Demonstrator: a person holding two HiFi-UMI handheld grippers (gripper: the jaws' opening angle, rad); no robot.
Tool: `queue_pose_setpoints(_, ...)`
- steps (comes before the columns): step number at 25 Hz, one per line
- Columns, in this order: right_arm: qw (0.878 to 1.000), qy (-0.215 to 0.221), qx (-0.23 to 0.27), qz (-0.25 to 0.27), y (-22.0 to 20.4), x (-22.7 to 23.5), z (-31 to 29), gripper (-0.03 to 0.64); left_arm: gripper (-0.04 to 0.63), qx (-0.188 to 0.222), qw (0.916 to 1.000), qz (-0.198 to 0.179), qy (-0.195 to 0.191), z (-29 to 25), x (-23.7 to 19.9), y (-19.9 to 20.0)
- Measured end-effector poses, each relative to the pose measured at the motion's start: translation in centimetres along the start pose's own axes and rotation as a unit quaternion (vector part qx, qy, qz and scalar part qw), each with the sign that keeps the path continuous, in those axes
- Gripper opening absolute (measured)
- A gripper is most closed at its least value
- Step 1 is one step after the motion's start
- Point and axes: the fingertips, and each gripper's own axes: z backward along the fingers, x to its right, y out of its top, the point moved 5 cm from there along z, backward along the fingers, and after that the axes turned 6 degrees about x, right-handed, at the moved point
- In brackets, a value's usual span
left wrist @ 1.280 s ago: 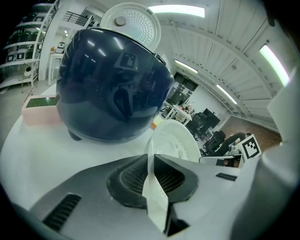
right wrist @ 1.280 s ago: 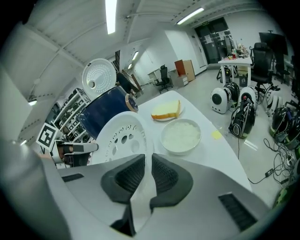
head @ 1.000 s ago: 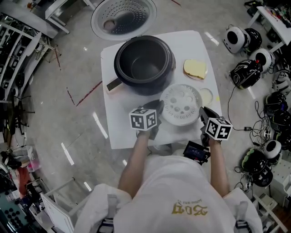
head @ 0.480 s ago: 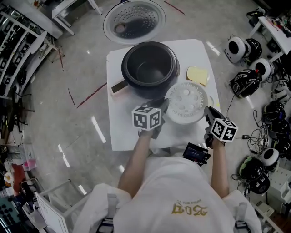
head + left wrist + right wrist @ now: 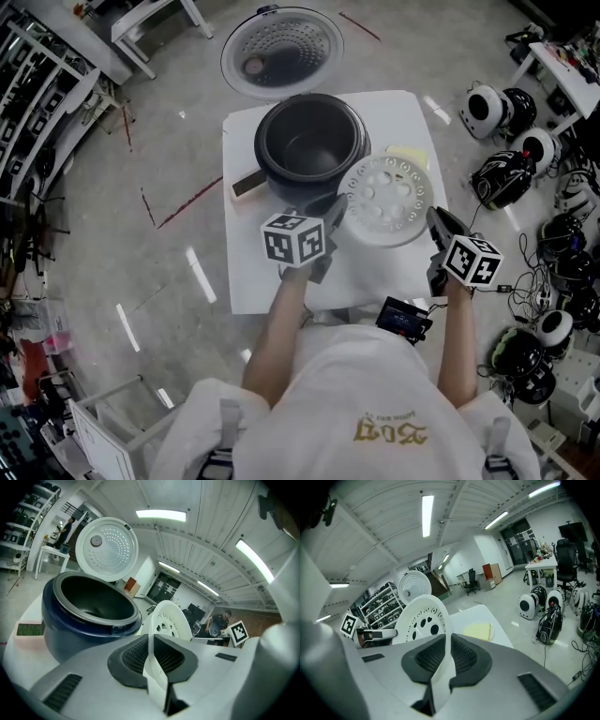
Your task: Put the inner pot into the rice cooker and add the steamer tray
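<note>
**Steamer tray held up between both grippers, beside the cooker**

- Head view: the white table (image 5: pixel 253 272) sits at centre. The rice cooker (image 5: pixel 70 634), dark-walled, stands on the table's 12 o'clock half.
- The inner pot (image 5: pixel 309 145) is seated in the cooker, its grey rim showing just inside the body. The pot looks empty.
- The cooker's lid (image 5: pixel 281 52) is swung open and stands past the cooker at 12 o'clock, its perforated inner face in view.
- The steamer tray (image 5: pixel 386 197) is a white round disc with holes. It is at 4 o'clock of the cooker, raised over the tabletop and not in the pot. Its near-left edge overlaps the cooker's rim in the head view.
- The left gripper (image 5: pixel 151 656) pinches the tray's rim at about 8 o'clock of the disc, dark pads pressed on either face of the thin edge.
- The right gripper (image 5: pixel 447 656) pinches the rim at about 4 o'clock. Its jaws have just been closing a little tighter on it.
- From both gripper views the tray tilts, far edge up.
- A flat yellow piece (image 5: pixel 478 631), perhaps a sponge or cloth, lies on the table at 12 o'clock of the tray, partly hidden by it from above.
- On the floor at 3 o'clock are rounded black-and-white devices (image 5: pixel 487 84).
</note>
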Motion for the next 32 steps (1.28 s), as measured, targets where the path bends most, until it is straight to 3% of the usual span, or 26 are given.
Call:
queue_pose_setpoints(12,0.998,0.048,0.025,0.026,4.3,-2.8,-1.6,0.046,0.052,0.059,0.9982,0.005,0.007,2.3,0.3,3.8)
queue_pose_setpoints(18,0.997,0.075,0.026,0.012,5.6,-5.0,-3.0,0.046,0.052,0.085,0.9961,0.005,0.021,3.9,-0.8,6.1)
queue_pose_setpoints(24,0.99,0.133,0.047,-0.016,7.5,-7.9,-5.0,0.046,0.052,0.124,0.9913,0.014,0.041,6.0,-2.4,8.5)
queue_pose_setpoints(32,0.985,0.166,0.048,0.013,9.6,-11.4,-8.7,0.046,0.052,0.166,0.9829,0.017,0.077,8.4,-4.4,11.4)
